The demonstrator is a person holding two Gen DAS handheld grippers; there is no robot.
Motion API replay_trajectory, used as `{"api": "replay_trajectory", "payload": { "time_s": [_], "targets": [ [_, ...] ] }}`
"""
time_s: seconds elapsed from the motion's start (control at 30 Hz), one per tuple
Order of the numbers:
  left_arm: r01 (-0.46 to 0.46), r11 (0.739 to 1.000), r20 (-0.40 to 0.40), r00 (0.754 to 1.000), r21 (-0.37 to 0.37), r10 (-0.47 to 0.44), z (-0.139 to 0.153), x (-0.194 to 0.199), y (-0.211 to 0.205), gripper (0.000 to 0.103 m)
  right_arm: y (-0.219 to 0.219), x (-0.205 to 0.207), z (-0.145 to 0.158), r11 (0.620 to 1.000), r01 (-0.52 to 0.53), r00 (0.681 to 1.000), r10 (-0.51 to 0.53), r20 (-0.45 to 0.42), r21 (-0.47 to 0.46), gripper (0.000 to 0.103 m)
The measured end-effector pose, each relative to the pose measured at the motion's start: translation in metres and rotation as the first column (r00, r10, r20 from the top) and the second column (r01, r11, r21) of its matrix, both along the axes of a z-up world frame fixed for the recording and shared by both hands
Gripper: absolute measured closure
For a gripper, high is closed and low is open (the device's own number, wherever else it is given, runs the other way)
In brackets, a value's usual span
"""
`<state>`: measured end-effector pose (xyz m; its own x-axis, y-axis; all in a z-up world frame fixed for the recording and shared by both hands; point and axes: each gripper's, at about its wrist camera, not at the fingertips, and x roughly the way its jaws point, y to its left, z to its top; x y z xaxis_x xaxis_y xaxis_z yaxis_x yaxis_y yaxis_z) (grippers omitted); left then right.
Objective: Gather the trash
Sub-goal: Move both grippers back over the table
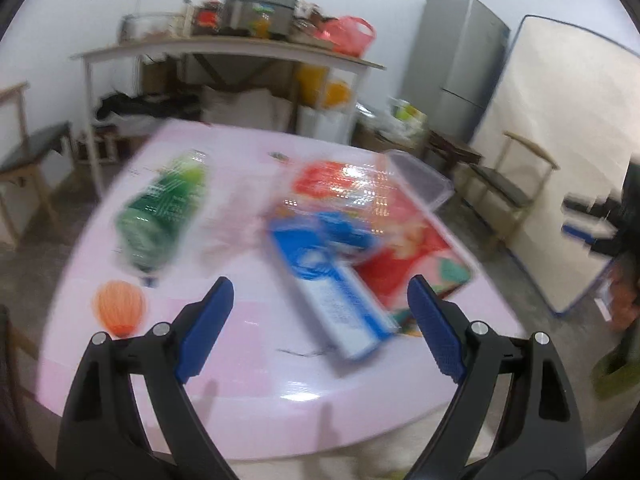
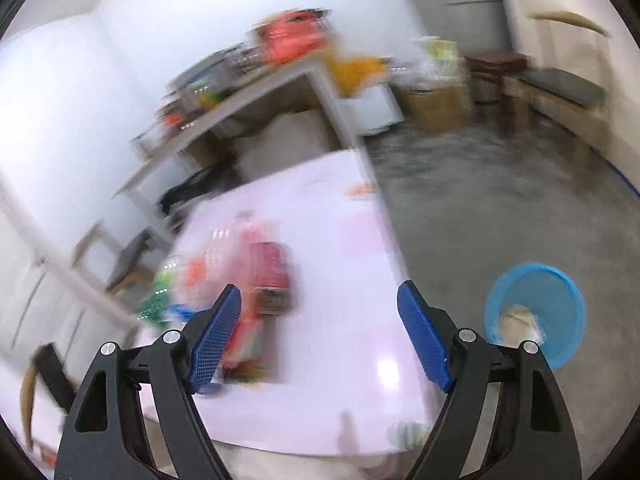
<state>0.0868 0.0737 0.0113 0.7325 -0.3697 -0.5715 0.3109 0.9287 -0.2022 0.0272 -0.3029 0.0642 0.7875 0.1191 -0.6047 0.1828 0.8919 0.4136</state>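
The pink desk [image 1: 256, 364] carries the trash; a blue basket [image 2: 536, 312] stands on the floor to its right. A blue-and-white box [image 1: 340, 304] lies just ahead of the left gripper [image 1: 320, 328], long axis slanting away to the left. Both the left and the right gripper [image 2: 320, 332] gape apart, empty; the left looks nearer.

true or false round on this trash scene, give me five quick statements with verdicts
1. The left tongs hold the green bottle. False: they are open and empty; the bottle lies on the pink table.
2. The right tongs are open and empty. True.
3. A blue bin stands on the floor beside the table. True.
4. The blue bin is empty. False: something pale lies inside.
5. An orange object rests near the bottle. True.
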Motion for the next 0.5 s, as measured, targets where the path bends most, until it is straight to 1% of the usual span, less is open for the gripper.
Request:
{"api": "replay_trajectory", "payload": {
  "time_s": [0.07,0.17,0.3,0.37,0.43,0.47,0.5],
  "targets": [
    [-0.03,0.999,0.022,0.999,0.036,0.029,-0.007,0.004,0.007,0.018,0.033,0.023,0.011,0.996,-0.086,0.996,0.086,0.008,0.001,0.025],
    [-0.072,0.993,0.053,0.996,0.098,0.067,-0.013,0.013,0.018,0.018,0.068,0.049,0.016,0.985,-0.173,0.985,0.173,0.002,0.008,0.025],
    [-0.108,0.969,0.102,0.991,0.222,0.087,-0.025,0.034,0.013,0.019,0.1,0.072,0.015,0.969,-0.246,0.969,0.246,-0.025,0.013,0.025],
    [-0.105,0.945,0.137,0.988,0.309,0.065,-0.033,0.049,0.003,0.019,0.113,0.082,0.014,0.961,-0.277,0.96,0.277,-0.045,0.011,0.025],
    [-0.096,0.911,0.168,0.985,0.402,0.03,-0.042,0.061,-0.007,0.019,0.121,0.09,0.012,0.955,-0.296,0.953,0.296,-0.067,0.011,0.025],
    [-0.092,0.896,0.174,0.985,0.435,0.017,-0.046,0.065,-0.011,0.022,0.123,0.094,0.011,0.952,-0.305,0.949,0.305,-0.076,0.012,0.025],
    [-0.092,0.875,0.181,0.983,0.475,0.005,-0.051,0.072,-0.016,0.025,0.126,0.097,0.011,0.95,-0.311,0.947,0.311,-0.085,0.012,0.025]
  ]
}}
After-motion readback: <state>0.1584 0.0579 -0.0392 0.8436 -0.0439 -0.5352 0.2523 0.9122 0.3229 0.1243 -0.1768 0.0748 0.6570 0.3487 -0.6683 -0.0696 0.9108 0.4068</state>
